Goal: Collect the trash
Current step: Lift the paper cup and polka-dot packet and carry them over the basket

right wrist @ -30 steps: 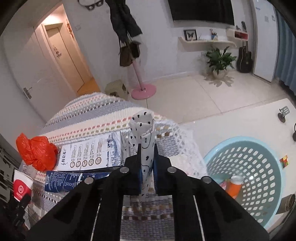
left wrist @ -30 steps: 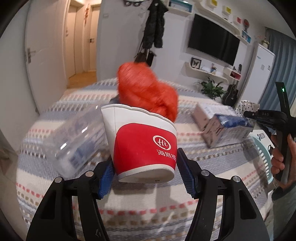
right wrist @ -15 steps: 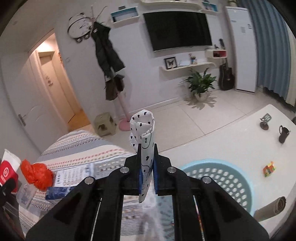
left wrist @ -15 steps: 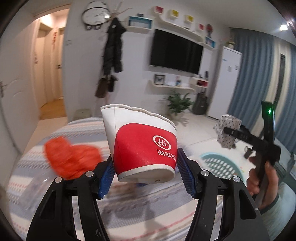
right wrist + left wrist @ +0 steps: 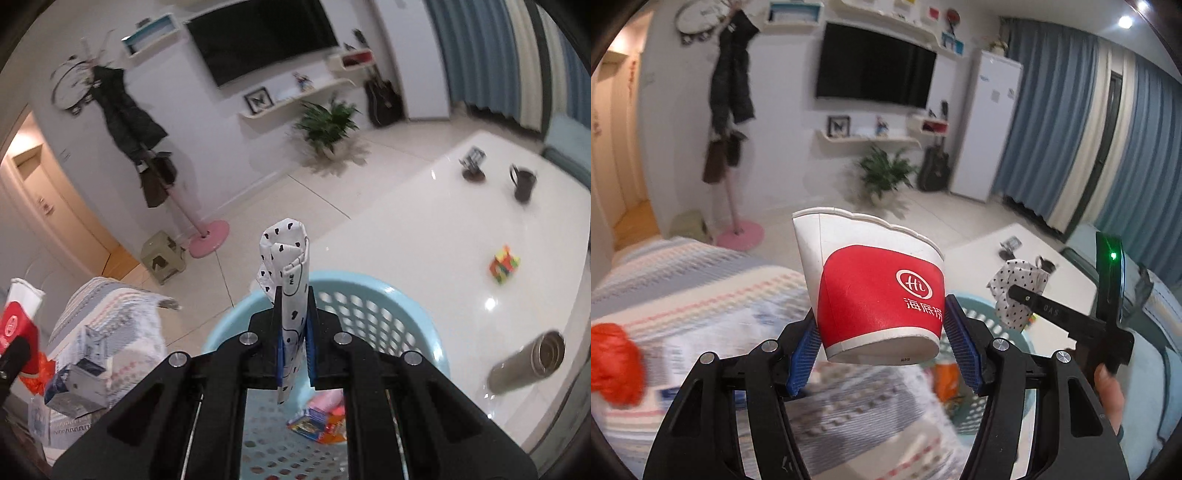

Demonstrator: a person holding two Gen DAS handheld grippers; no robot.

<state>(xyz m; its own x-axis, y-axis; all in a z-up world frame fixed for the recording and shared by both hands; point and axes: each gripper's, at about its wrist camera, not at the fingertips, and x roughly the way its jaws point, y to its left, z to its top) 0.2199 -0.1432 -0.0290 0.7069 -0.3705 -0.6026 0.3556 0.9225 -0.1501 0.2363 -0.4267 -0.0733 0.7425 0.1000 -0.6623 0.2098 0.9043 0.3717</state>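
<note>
Below the right gripper [image 5: 294, 352] sits a pale blue basket [image 5: 373, 295] with perforated walls, colourful wrappers [image 5: 317, 422] on its bottom. Between the left gripper's [image 5: 881, 349] blue pads a red-and-white paper cup [image 5: 875, 291] is clamped upright. Pressed together, the right jaws pinch a white, black-spotted paper roll [image 5: 290, 266] above the basket.

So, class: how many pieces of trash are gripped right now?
2. A red paper cup in the left gripper; a spotted paper wrapper in the right gripper, above the blue basket.
</note>
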